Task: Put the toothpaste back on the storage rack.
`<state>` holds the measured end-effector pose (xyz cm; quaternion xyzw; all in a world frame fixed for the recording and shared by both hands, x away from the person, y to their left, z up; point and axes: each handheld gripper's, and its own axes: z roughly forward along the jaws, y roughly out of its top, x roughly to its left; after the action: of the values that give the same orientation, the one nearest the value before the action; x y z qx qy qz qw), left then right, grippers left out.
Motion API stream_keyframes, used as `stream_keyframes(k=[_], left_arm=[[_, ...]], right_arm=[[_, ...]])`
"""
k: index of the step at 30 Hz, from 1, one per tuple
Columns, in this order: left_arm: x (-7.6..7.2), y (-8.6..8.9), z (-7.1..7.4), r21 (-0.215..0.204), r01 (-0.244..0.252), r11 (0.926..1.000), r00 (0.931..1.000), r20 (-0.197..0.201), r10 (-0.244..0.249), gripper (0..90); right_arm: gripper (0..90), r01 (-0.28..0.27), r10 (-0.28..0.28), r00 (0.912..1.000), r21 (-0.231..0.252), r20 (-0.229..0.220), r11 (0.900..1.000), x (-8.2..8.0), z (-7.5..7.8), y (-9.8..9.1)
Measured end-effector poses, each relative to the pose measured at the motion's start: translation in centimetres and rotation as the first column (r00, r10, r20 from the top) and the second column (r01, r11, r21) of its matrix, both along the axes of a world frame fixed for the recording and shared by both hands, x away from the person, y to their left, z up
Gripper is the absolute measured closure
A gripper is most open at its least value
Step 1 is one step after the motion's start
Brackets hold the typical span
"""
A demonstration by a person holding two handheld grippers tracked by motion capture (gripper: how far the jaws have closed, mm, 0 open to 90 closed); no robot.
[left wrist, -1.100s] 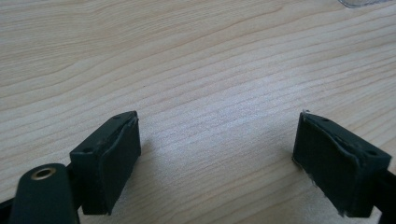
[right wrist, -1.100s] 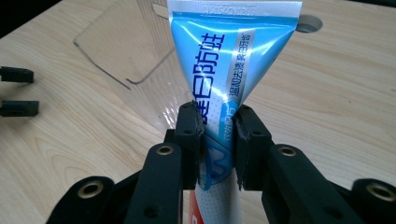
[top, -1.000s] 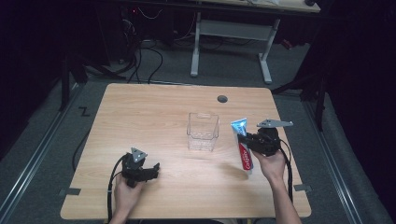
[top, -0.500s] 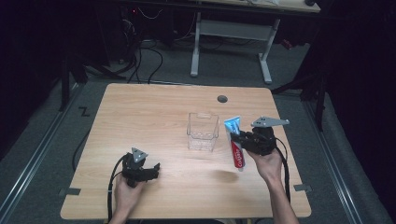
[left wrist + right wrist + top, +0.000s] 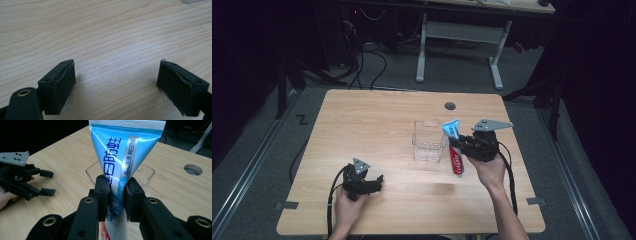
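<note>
The right gripper [image 5: 117, 192] has its fingers clenched mid-body on the blue-and-red toothpaste tube [image 5: 122, 162], held just beside the clear plastic cup [image 5: 429, 141] above the desk [image 5: 362, 125]; the soft tube may slip or tip the light cup, w/ left gripper [image 5: 116, 85] released, not steadying it.

Light wooden table [image 5: 377, 125] with rounded corners and a round cable hole [image 5: 450, 106] near its far edge. A clear plastic container [image 5: 428, 140] stands on the tabletop, right of centre. The left gripper [image 5: 371, 184] rests low at the near-left part.
</note>
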<state>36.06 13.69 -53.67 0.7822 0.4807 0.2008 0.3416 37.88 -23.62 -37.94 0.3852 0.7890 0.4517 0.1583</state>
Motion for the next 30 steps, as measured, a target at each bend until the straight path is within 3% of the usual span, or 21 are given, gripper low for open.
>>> stream_keyframes(k=[6, 15, 22, 30], left_arm=[[0.0, 0.0, 0.0, 0.000, 0.000, 1.0000, 1.0000, 0.000, 0.000, 15.4], [0.0, 0.0, 0.0, 0.000, -0.001, 1.0000, 1.0000, 0.002, 0.001, 15.5], [0.0, 0.0, 0.0, 0.000, -0.001, 1.0000, 1.0000, 0.001, 0.001, 15.5], [0.0, 0.0, 0.0, 0.000, 0.000, 1.0000, 1.0000, -0.001, 0.000, 15.5]], right_arm=[[74.7, -0.019, 0.019, 0.9998, 0.033, -0.004, 0.9993, 0.5, 0.7, 0.5], [74.7, -0.033, 0.031, 0.9992, 0.073, 0.024, 0.9968, 1.4, 2.1, 1.4], [74.8, -0.049, 0.047, 0.9985, 0.091, 0.026, 0.9946, 2.0, 2.6, 2.4], [74.7, -0.056, 0.052, 0.9977, 0.080, 0.043, 0.9953, 2.7, 3.4, 3.6]])
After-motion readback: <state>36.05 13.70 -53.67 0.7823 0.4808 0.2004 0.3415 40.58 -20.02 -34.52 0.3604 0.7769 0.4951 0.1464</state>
